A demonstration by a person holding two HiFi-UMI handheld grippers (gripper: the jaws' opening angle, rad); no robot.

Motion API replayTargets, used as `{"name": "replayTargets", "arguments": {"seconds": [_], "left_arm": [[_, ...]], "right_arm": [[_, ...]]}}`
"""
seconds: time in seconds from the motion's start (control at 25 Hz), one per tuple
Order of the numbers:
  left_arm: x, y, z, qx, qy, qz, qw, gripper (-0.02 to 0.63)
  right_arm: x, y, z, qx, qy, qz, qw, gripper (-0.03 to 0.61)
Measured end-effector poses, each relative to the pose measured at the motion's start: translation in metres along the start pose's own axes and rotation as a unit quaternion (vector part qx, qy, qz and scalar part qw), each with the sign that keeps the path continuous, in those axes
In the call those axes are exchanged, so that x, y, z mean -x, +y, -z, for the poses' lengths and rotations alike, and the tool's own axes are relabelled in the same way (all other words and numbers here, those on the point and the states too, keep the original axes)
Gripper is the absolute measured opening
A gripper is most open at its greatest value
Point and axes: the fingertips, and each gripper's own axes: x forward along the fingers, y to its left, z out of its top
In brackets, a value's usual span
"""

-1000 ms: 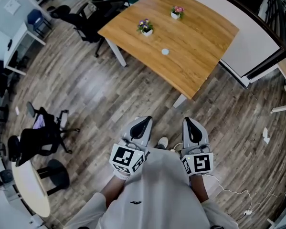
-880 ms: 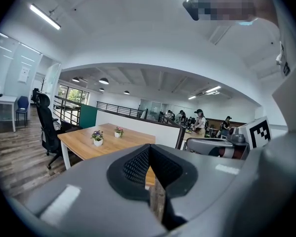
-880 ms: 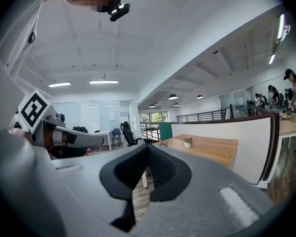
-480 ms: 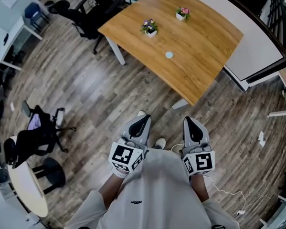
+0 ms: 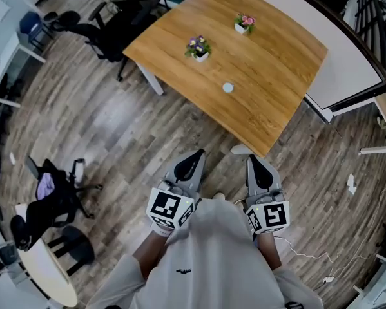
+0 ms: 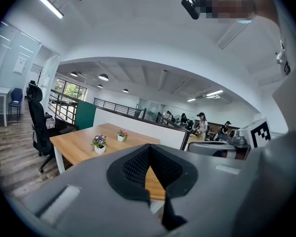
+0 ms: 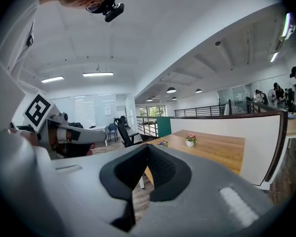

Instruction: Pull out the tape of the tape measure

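Head view is showing the person standing on the wood-plank floor, holding the left gripper and the right gripper side by side in front of the body, both pointing toward the wooden table. In the left gripper view and the right gripper view each pair of jaws is sitting pressed together with nothing between the black pads, so both are closed and empty.

A small round pale object, which I am taking to be the tape measure, is lying on the tabletop straight ahead and well apart from both grippers, beyond the table's near corner. It is sitting roughly on the line between the two, so neither hand is looking clearly nearer. It is too small here to tell its long axis or which way the tape end is facing.

Two small flowerpots are standing farther back on the same table, one purple and one pink. A white partition is running along the table's far right side, black office chairs are standing to the left, and a thin cable is trailing over the floor at the lower right.
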Motion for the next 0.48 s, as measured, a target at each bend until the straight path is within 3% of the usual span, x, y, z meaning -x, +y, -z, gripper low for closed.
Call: {"name": "replayTargets", "arguments": {"seconds": [0.48], "left_arm": [[-0.047, 0.100, -0.036, 0.022, -0.013, 0.036, 0.9990, 0.017]], "right_arm": [[-0.100, -0.001, -0.027, 0.006, 0.012, 0.037, 0.999, 0.002]]}}
